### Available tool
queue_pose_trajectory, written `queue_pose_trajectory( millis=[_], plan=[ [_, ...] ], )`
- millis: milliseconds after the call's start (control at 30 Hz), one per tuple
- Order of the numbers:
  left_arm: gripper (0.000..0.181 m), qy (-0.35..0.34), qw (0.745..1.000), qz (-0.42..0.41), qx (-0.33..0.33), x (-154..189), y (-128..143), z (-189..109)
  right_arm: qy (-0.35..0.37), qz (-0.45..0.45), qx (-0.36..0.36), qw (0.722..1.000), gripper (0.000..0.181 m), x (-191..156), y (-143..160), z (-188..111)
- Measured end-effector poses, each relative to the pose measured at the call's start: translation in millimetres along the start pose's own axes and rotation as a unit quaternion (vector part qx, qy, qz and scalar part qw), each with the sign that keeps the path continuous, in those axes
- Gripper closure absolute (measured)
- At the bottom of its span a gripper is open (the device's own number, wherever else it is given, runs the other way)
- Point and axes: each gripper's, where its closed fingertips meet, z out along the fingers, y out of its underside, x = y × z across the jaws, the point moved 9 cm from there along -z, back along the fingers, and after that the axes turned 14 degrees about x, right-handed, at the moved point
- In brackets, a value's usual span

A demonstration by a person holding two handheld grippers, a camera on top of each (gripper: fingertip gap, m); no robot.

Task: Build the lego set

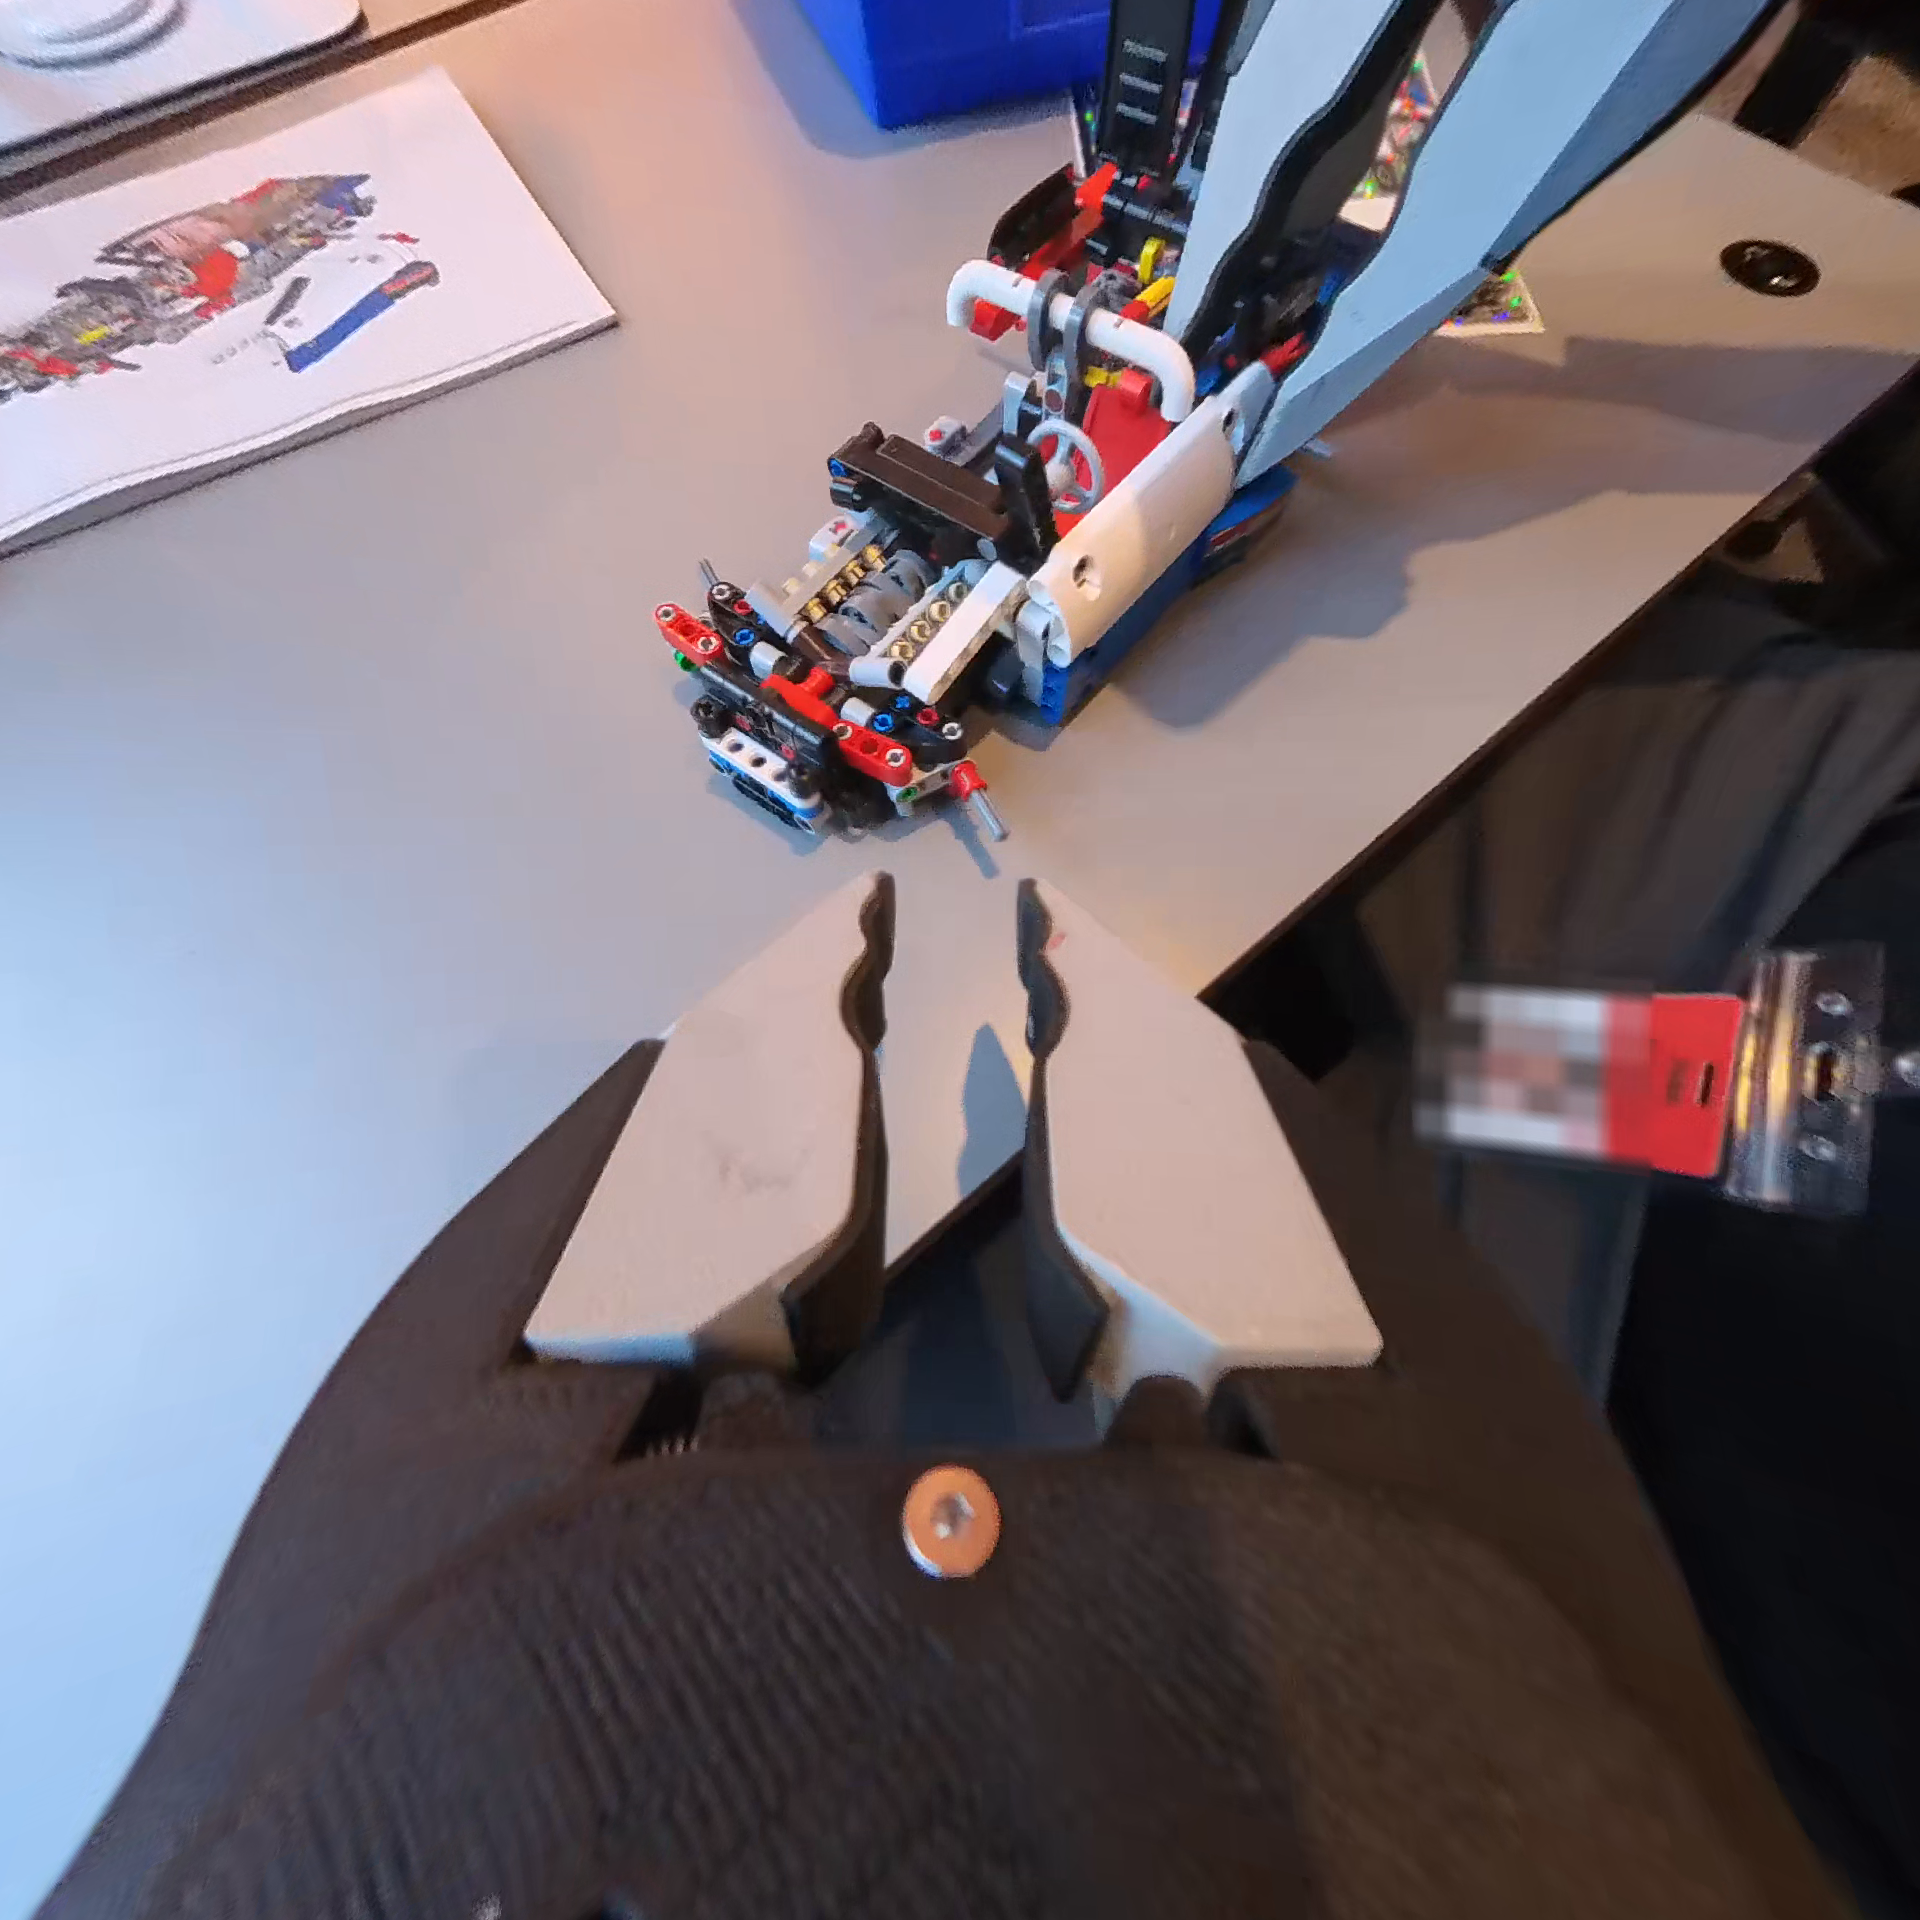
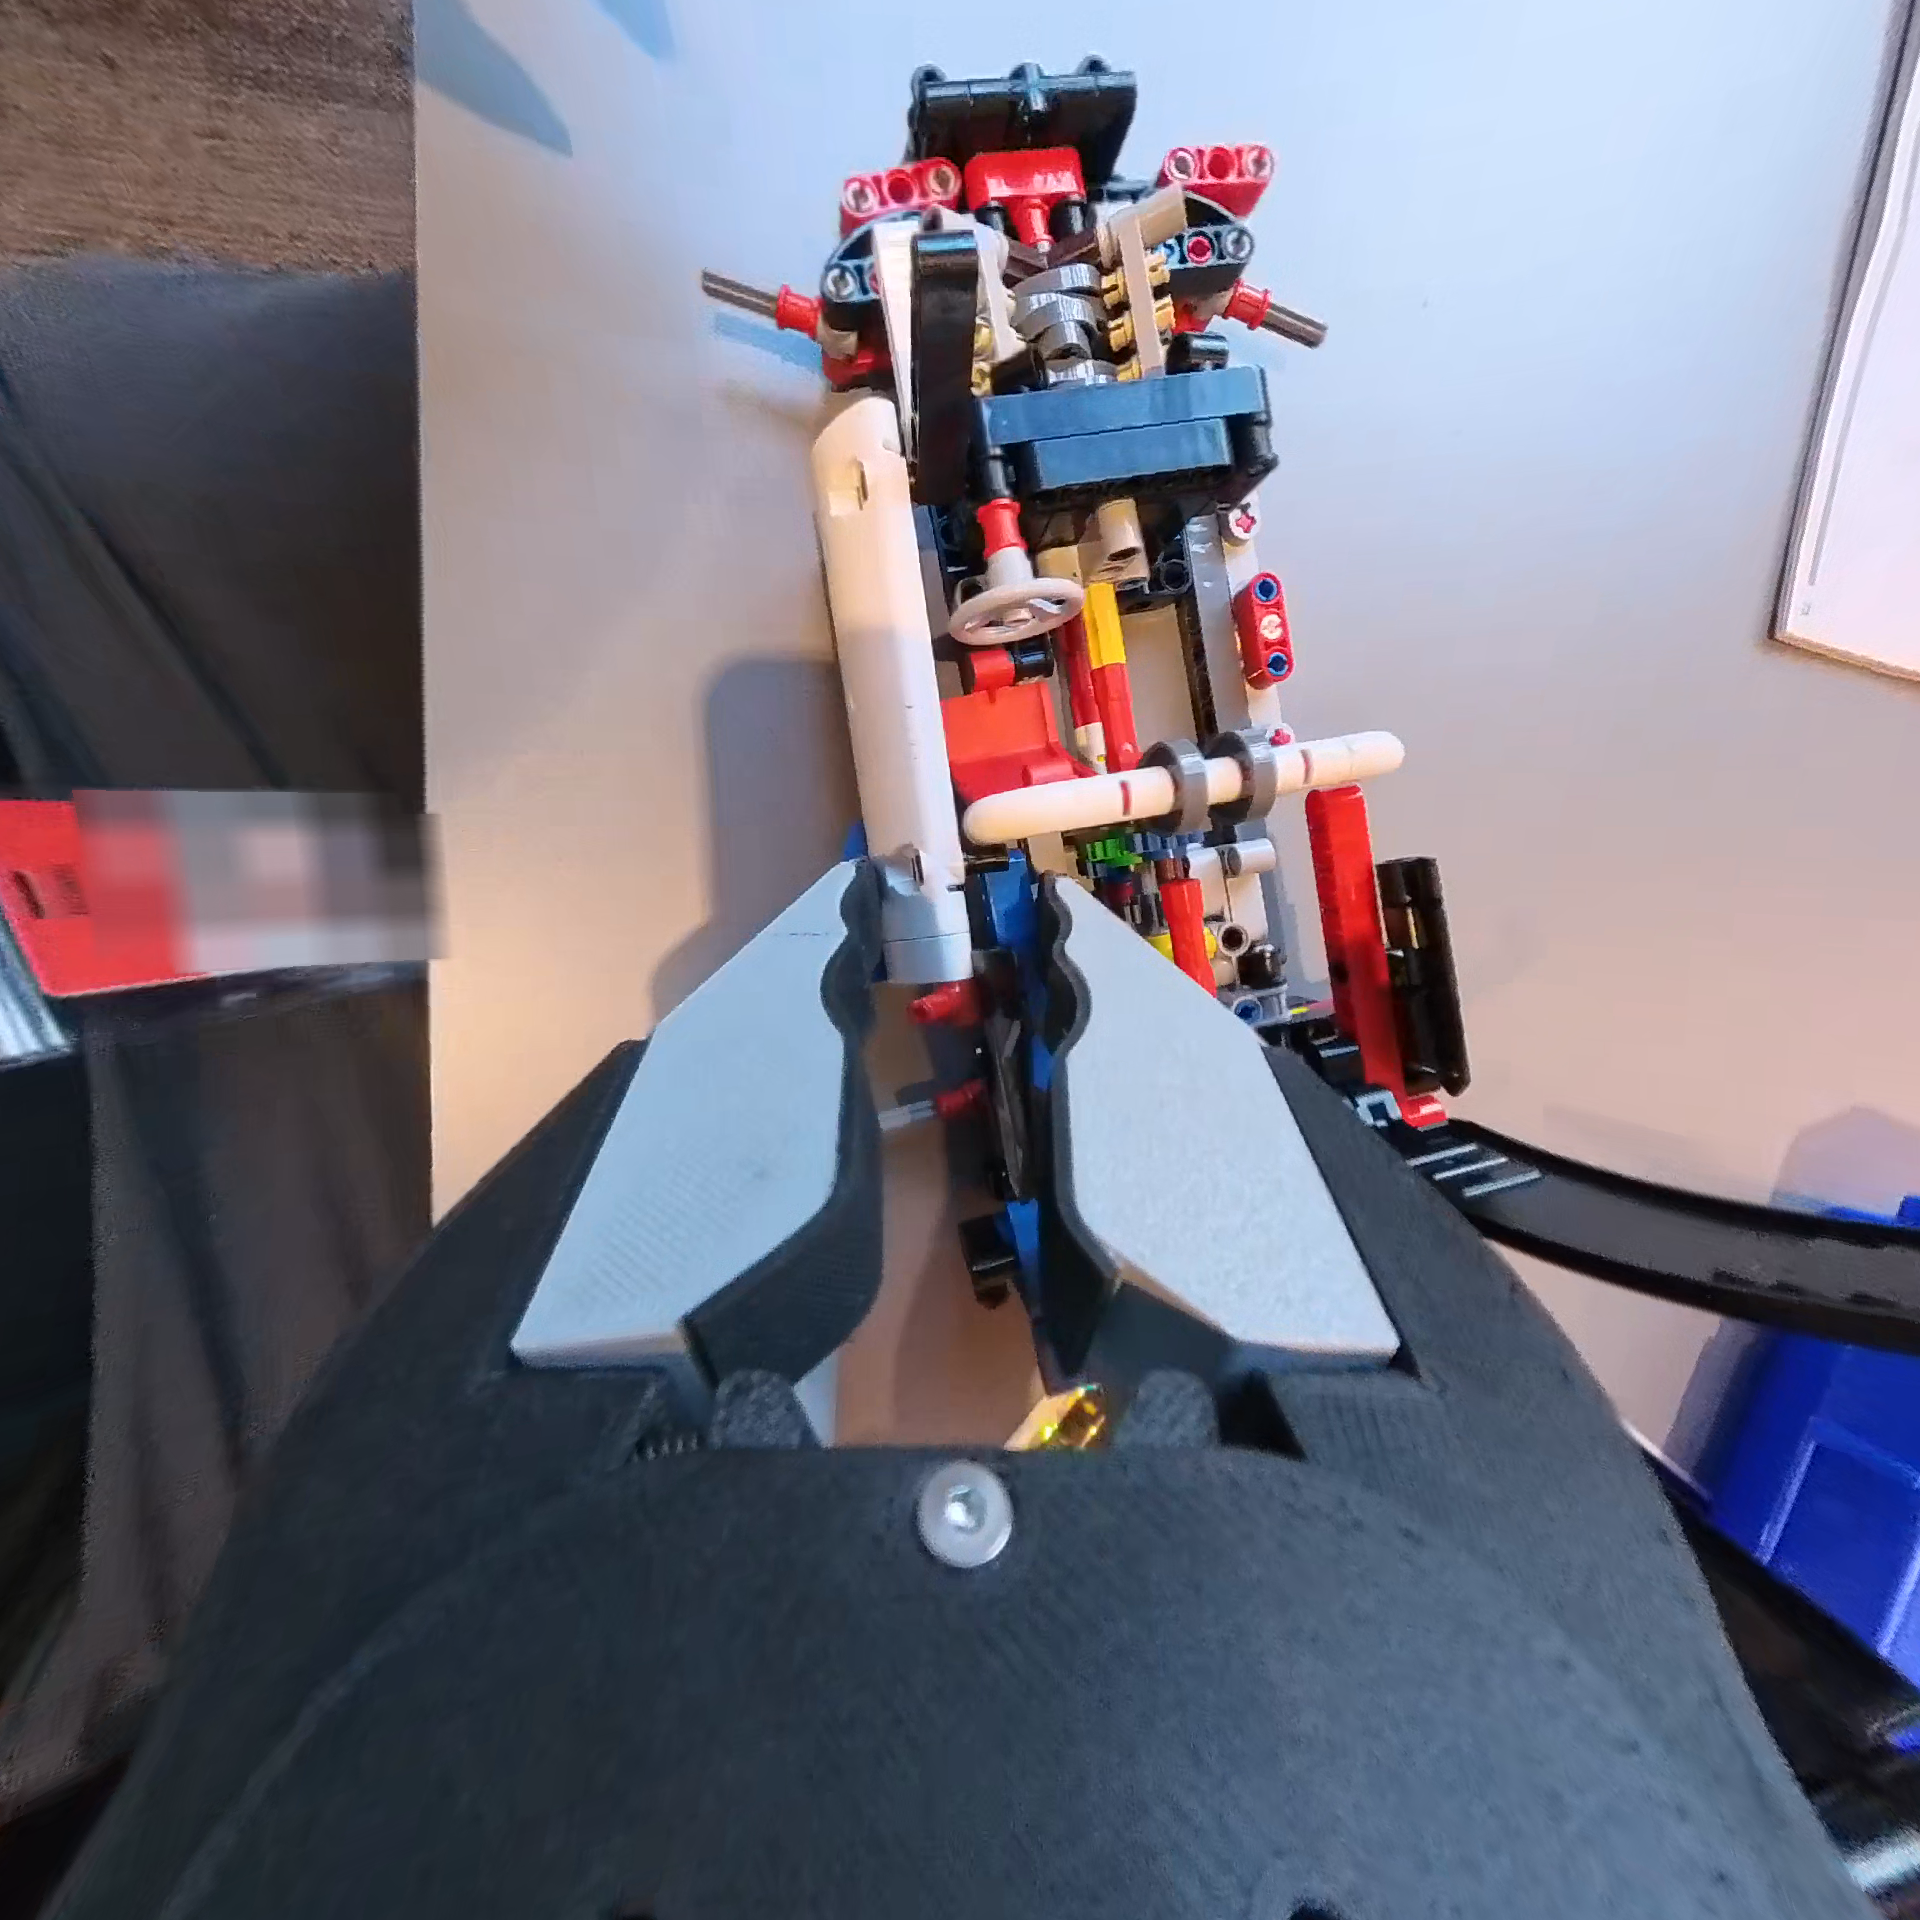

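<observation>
A partly built lego car (image 1: 987, 540) lies on the grey table (image 1: 416, 831), with a white side panel, blue base, red seat, grey steering wheel and an engine block at its near end. My left gripper (image 1: 956, 894) hangs just short of the car's near end; it is open by a narrow gap and empty. My right gripper (image 1: 1236, 395) comes in from the far side. In the right wrist view my right gripper (image 2: 956, 914) is closed on the car (image 2: 1101, 436), at the end of its white panel and its blue side.
An open instruction booklet (image 1: 260, 312) lies at the left, also visible in the right wrist view (image 2: 1860, 416). A blue bin (image 1: 966, 62) stands behind the car. The table edge (image 1: 1455, 831) runs diagonally at the right, where a person with a red badge (image 1: 1683, 1081) sits. A black ribbed strip (image 2: 1662, 1236) trails from the car.
</observation>
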Motion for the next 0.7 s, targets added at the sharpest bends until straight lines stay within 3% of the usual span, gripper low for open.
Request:
queue_pose_trajectory(
  millis=[233,700],
  plan=[
    [0.159,-0.008,0.999,-0.046,-0.014,-5,22,1,-0.013,0.024,-0.013,1.0,0.155,5,-3,1],
    [0.158,-0.001,0.999,-0.042,-0.035,-1,40,13,-0.001,0.023,-0.016,1.0,0.155,5,-3,3]
  ],
)
